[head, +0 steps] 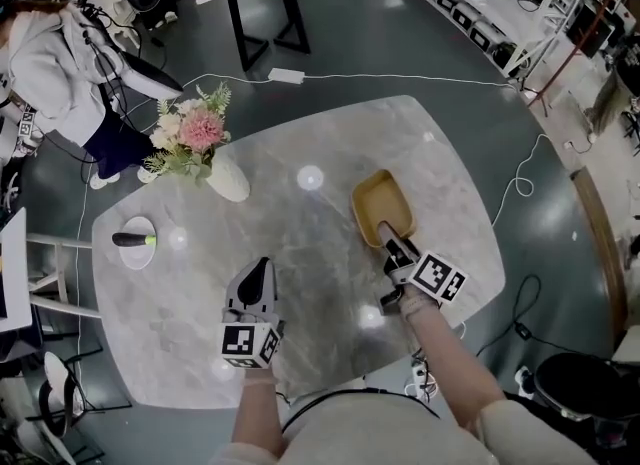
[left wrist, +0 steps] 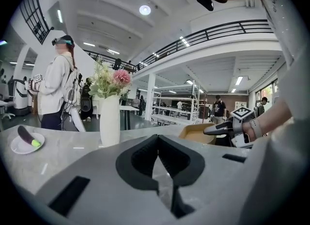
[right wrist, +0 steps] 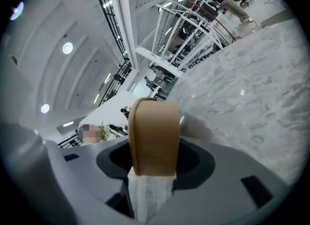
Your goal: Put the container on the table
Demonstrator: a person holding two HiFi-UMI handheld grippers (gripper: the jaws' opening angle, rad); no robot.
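A tan, shallow container (head: 381, 205) is over the right half of the marble table (head: 330, 148). My right gripper (head: 392, 236) is shut on its near rim. In the right gripper view the rim (right wrist: 154, 134) stands on edge between the jaws of that gripper (right wrist: 154, 163), with the tabletop (right wrist: 242, 93) tilted behind it. Whether the container touches the table I cannot tell. My left gripper (head: 258, 271) hovers over the table's near middle, shut and holding nothing. In the left gripper view its jaw tips (left wrist: 158, 139) meet, and the container (left wrist: 198, 133) and right gripper (left wrist: 213, 130) are at the right.
A white vase (head: 228, 178) with pink and white flowers (head: 190, 133) stands at the table's far left. A small white plate (head: 136, 243) with a dark object is near the left edge. A person (head: 60, 63) stands beyond the table, and cables (head: 400, 78) run over the floor.
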